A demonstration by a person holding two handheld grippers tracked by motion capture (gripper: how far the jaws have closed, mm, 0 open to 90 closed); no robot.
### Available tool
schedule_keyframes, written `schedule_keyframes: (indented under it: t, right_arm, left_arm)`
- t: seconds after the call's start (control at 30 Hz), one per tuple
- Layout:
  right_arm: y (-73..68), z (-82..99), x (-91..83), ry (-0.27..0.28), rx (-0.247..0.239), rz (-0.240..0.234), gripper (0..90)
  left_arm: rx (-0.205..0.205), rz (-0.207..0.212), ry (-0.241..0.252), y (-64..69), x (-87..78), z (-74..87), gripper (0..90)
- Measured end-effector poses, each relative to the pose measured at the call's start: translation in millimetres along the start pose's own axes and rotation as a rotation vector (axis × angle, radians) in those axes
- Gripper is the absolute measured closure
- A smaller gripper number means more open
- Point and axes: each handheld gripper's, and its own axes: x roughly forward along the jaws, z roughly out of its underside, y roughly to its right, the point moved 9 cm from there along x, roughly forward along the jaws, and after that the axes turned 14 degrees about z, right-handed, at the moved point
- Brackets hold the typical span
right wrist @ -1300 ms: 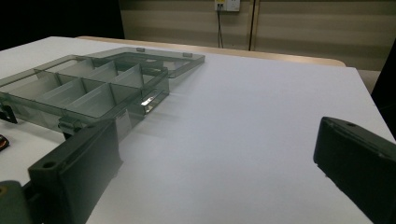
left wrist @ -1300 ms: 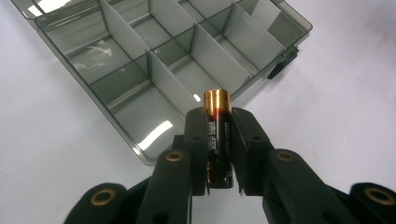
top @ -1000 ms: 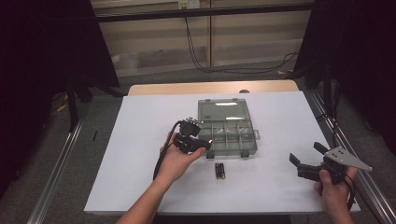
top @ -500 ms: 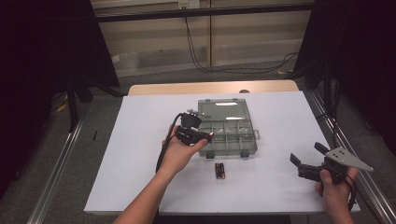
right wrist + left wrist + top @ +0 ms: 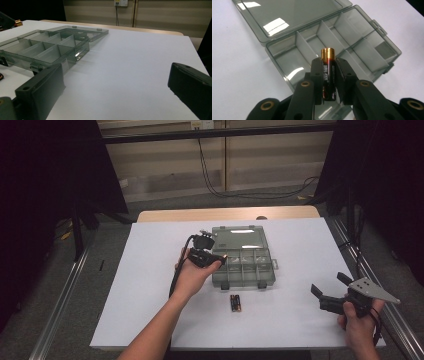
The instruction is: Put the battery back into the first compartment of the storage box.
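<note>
Since a second ago, the left gripper [image 5: 329, 75] has carried its clenched battery [image 5: 328, 72] farther, over the organizer box [image 5: 243, 261]. Next, probably: lower and release into a compartment. Right gripper [image 5: 334, 290] waits near right, jaws spread.

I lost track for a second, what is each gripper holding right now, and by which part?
The left gripper clamps a battery around its black body, gold end protruding. The right gripper is open, holding nothing.

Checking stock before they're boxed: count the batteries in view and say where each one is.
3. One battery is clamped in the left hand-held gripper at the organizer box. Two batteries lie side by side on the table in front of the box.
</note>
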Motion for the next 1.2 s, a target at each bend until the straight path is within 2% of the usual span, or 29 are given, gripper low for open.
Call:
schedule_keyframes:
  t: [0.27, 0.63, 0.83, 0.87, 0.93, 1.07, 1.1, 1.13, 1.2]
  right_arm:
    - [-0.6, 0.2, 0.4, -0.001, 0.0, 0.0, 0.0]
    - [-0.5, 0.9, 0.6, -0.006, 0.002, -0.001, 0.0]
    - [0.5, 0.9, 0.9, -0.003, 0.0, 0.003, 0.0]
    - [0.7, 1.1, 1.1, -0.003, -0.001, 0.004, 0.0]
    - [0.6, 1.3, 1.3, -0.003, 0.0, 0.004, 0.0]
    - [0.7, 1.4, 1.7, -0.001, -0.003, 0.006, 0.0]
    - [0.7, 1.4, 1.7, -0.001, -0.003, 0.006, 0.0]
    - [0.7, 1.3, 1.6, 0.0, -0.003, 0.006, 0.0]
    - [0.8, 1.4, 1.6, -0.003, 0.001, 0.007, 0.0]
  left_arm:
    - [-0.013, -0.015, -0.002, -9.8, 6.0, -3.6, 77.1]
    - [-0.054, -0.04, 0.007, -24.2, 16.4, -9.6, 77.0]
    - [-0.053, -0.05, 0.005, -26.6, 20.0, -12.0, 76.9]
    - [-0.053, -0.068, 0.01, -28.5, 22.7, -11.9, 76.8]
    - [-0.054, -0.074, 0.007, -31.2, 24.1, -11.3, 76.7]
    - [-0.059, -0.071, 0.006, -33.5, 28.1, -10.5, 76.3]
    - [-0.059, -0.071, 0.006, -33.5, 28.1, -10.5, 74.7]
    - [-0.058, -0.061, 0.016, -32.2, 27.6, -11.7, 69.4]
    - [-0.057, -0.07, 0.037, -31.8, 25.5, -14.2, 56.1]
